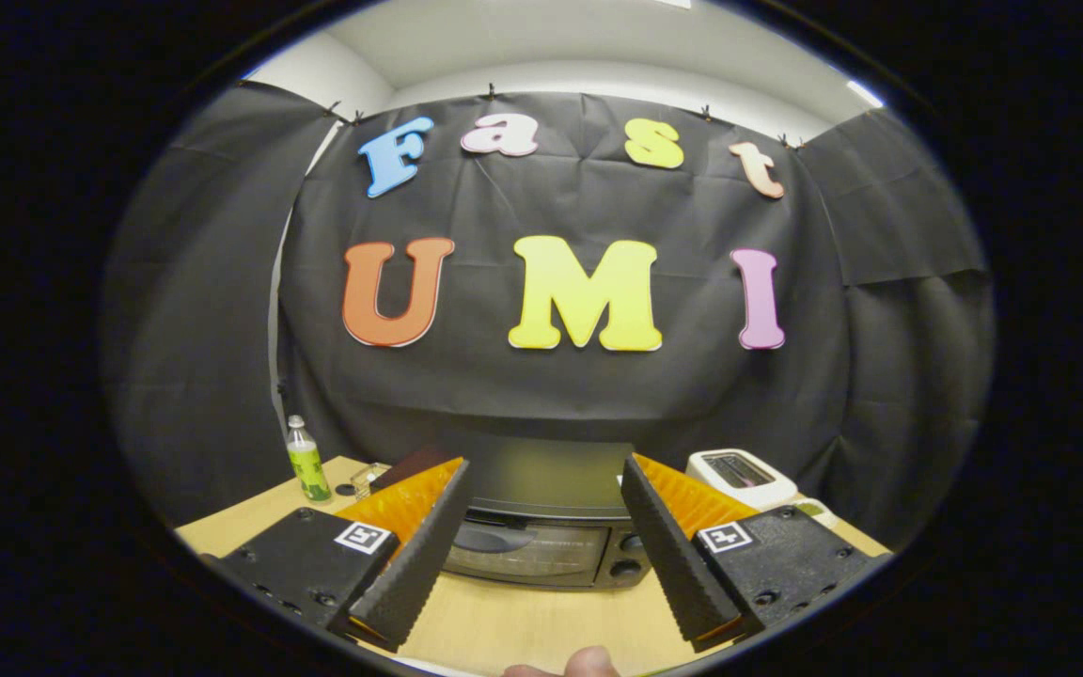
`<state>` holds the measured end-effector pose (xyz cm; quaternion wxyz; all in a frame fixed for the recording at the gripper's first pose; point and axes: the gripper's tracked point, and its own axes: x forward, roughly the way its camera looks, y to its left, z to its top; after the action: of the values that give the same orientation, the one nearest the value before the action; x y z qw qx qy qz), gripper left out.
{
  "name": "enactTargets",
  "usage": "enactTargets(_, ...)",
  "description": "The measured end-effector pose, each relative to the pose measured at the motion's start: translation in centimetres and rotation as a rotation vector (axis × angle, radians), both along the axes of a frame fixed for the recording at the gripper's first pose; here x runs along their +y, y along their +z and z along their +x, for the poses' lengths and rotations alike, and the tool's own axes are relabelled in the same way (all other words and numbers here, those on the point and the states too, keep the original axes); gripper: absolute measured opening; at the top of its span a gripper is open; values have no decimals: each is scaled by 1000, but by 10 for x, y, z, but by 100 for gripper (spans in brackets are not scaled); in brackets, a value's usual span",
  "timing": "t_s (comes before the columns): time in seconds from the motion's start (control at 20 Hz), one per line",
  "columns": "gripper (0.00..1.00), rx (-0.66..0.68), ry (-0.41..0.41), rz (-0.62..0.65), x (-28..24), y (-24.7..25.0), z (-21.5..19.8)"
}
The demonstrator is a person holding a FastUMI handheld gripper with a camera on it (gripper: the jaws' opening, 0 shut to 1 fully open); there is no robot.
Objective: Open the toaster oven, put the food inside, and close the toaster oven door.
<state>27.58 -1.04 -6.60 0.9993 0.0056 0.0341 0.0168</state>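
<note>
The toaster oven [541,527] sat on the wooden table [523,625], a dark box with its glass door shut and upright, a handle running along the top of the door and two round knobs stacked at its right side. It stood just ahead of the gripper [546,503], framed in the gap between the two fingers, with a strip of bare tabletop between it and the finger bases.

The fingers [419,555] were spread wide, holding nothing, their ribbed inner faces angled toward each other and their tips level with the oven's upper edge; they touched neither the oven nor the table. Each finger's dark mount carried a small square marker.

To the right of the oven, beyond the right finger, stood a white appliance [742,475] with a window in its top. To the left, beyond the left finger, a small clear container [369,478] lay on the table, and further left a plastic bottle [306,461] with a green label stood upright near the table's far corner. What the food was could not be told.

A fingertip [584,663] of the person showed at the near edge of the table, below the fingers
</note>
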Motion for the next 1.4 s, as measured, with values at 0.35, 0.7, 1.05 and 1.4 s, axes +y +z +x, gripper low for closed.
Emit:
enactTargets(0.35,100,71,10,-21,47,-61,63)
enactTargets(0.7,100,146,-26,-46,60,-101,84)
enactTargets(1.05,100,161,-14,20,59,-105,84)
enactTargets(1.4,100,190,-18,9,62,-111,53)
